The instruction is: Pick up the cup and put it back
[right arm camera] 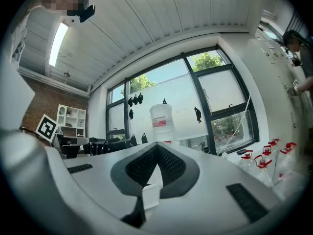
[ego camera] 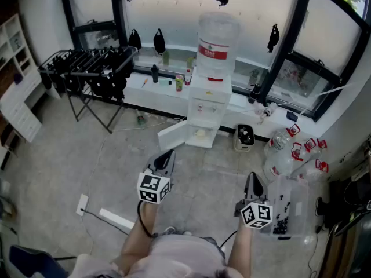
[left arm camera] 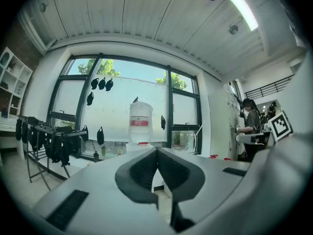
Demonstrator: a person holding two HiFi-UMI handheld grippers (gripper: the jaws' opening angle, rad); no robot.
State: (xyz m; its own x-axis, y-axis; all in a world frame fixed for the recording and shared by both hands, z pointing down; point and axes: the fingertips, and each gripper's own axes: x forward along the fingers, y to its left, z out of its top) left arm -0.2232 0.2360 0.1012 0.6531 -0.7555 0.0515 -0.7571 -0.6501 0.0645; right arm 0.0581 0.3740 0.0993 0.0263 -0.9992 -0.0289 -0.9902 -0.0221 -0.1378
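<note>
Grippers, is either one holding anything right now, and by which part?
Nothing is held. The left gripper and the right gripper each have their jaws closed together with nothing between them, both aimed toward the water dispenser.

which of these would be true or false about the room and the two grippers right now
1. The black drying rack stands left of the white water dispenser. True.
2. The dispenser's lower door is shut. False: it hangs open.
3. The left gripper has its jaws together, with nothing between them. True.
4. The right gripper holds a cup. False: its jaws are together and empty.
5. The red-capped clear bottles stand left of the dispenser. False: they are at its right.
</note>
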